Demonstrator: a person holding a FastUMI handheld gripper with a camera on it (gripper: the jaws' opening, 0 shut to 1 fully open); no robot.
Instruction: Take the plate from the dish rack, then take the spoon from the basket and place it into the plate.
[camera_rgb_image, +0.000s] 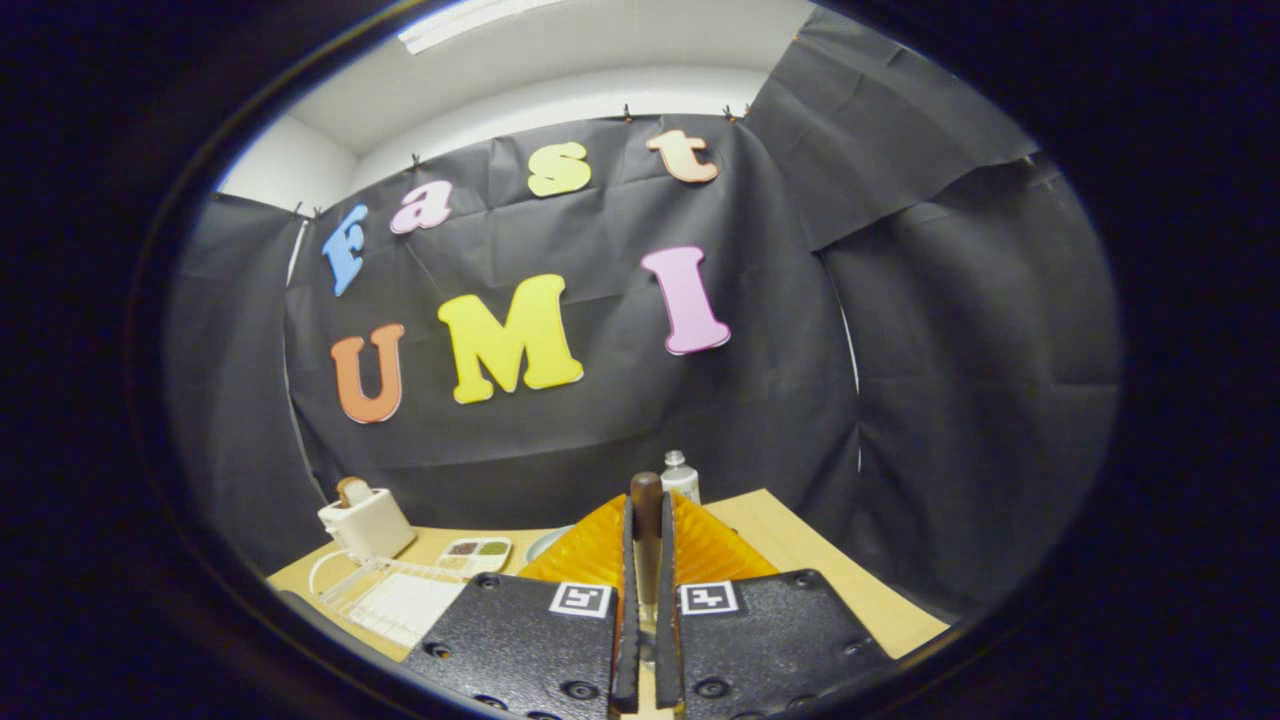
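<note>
The spoon (646, 530) stood upright between the gripper's (646, 545) two fingers, its brown wooden handle end poking out just above their tips. Both fingers pressed against it from either side, so the gripper was closed on the spoon and held it raised above the table (800, 545).

Just left of the fingers, a pale curved edge of the plate (548, 543) peeked out on the tabletop, mostly hidden behind the gripper. Beside it lay a small white tray (475, 553) with brown and green fillings in its compartments. Nearer the camera on that side sat the white wire dish rack (395, 598). Beyond the rack, toward the back corner of the table, a white holder (366, 523) stood with a brown rounded thing sticking out of its top; what that was could not be told.

Just beyond the fingertips, slightly to the right, a small pale bottle (680, 477) with a grey cap stood near the table's far edge, against the black cloth wall (940, 400).
</note>
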